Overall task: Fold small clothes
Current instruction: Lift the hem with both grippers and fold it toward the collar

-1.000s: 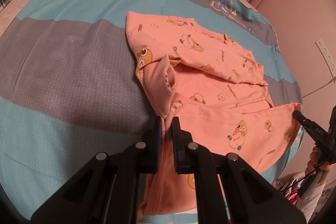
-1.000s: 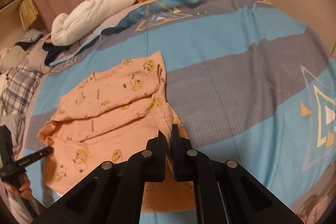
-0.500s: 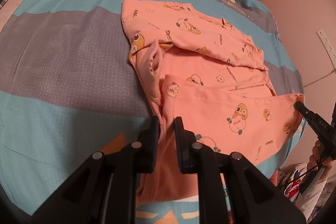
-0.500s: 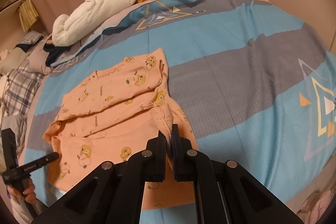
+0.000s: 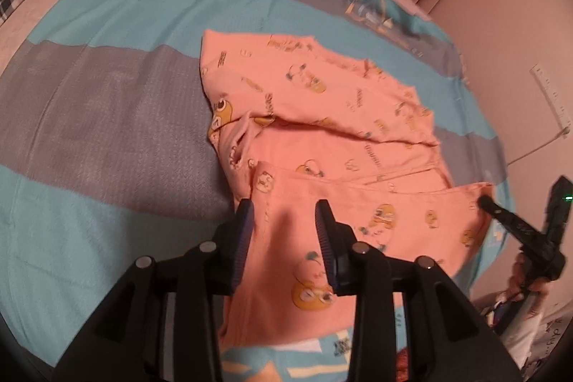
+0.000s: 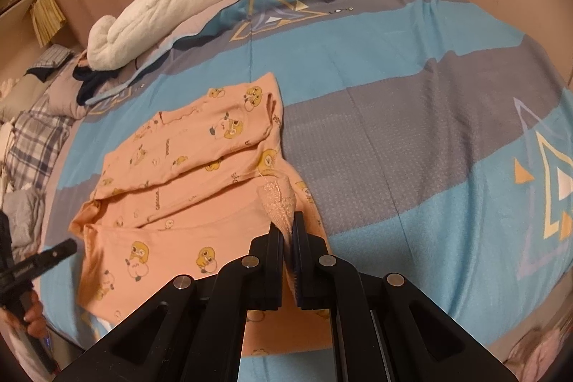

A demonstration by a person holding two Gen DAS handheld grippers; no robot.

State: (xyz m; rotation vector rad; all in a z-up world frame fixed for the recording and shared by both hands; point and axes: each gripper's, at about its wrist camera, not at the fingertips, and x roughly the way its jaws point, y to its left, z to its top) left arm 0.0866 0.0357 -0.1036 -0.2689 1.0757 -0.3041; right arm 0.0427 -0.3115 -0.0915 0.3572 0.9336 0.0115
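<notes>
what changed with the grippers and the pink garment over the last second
The left gripper opened and let go of the near edge of the pink garment, which now lies flat on the bed below its spread fingers. The right gripper stayed shut on the cuff. The folded layers kept their arrangement.

Soft matt peach cotton-like garment (image 5: 358, 203) on matt woven bedspread (image 5: 107, 131); matt black plastic right tool (image 6: 288, 231).
</notes>
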